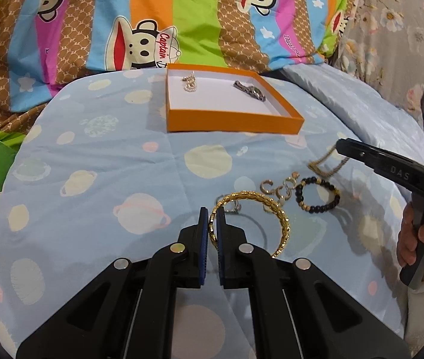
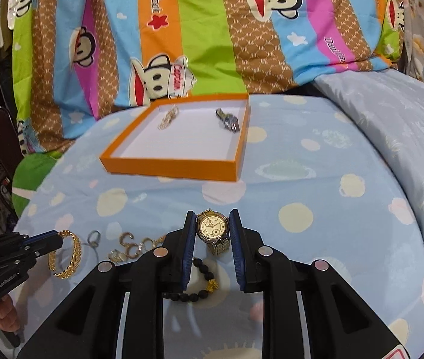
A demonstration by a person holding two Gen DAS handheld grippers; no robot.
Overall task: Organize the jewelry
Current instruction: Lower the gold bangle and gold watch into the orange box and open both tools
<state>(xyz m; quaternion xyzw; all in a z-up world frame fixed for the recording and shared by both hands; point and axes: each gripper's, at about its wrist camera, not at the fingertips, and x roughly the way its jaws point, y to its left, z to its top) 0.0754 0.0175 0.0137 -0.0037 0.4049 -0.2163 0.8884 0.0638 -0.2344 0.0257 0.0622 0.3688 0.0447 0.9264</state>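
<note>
Jaws first. Left gripper (image 1: 212, 218): pads nearly together, clamped on the rim of the gold bangle (image 1: 282, 224). The rest of the bangle loops out to the right of the fingers, and the right wrist view shows it hanging from the tips with its shadow on the sheet below.

Right gripper (image 2: 210, 227): jaws partly apart, blue pads pressed on both sides of the gold-faced watch (image 2: 213, 227). Dial faces the camera, metal strap trails toward the near side between the fingers. In the left wrist view a thin gold strap or chain dangles from this gripper's tip; too blurred to tell which.

Orange tray (image 1: 232, 122) sits on the far side of the blue planet-print sheet (image 1: 107, 155), in front of the striped cartoon blanket (image 1: 182, 24). In the tray: pale chain piece (image 1: 189, 82) far left, dark-strapped watch (image 1: 249, 89) far right; the two are well apart.

Loose on the sheet, near side: black bead bracelet (image 1: 316, 194) with gold spacers, partly under the right gripper in its own view; cluster of gold ring-shaped pieces (image 1: 277, 188) between bracelet and bangle; small silver piece (image 2: 93, 237) just right of the bangle. A hand (image 1: 421, 239) holds the right gripper's handle at the right edge.
</note>
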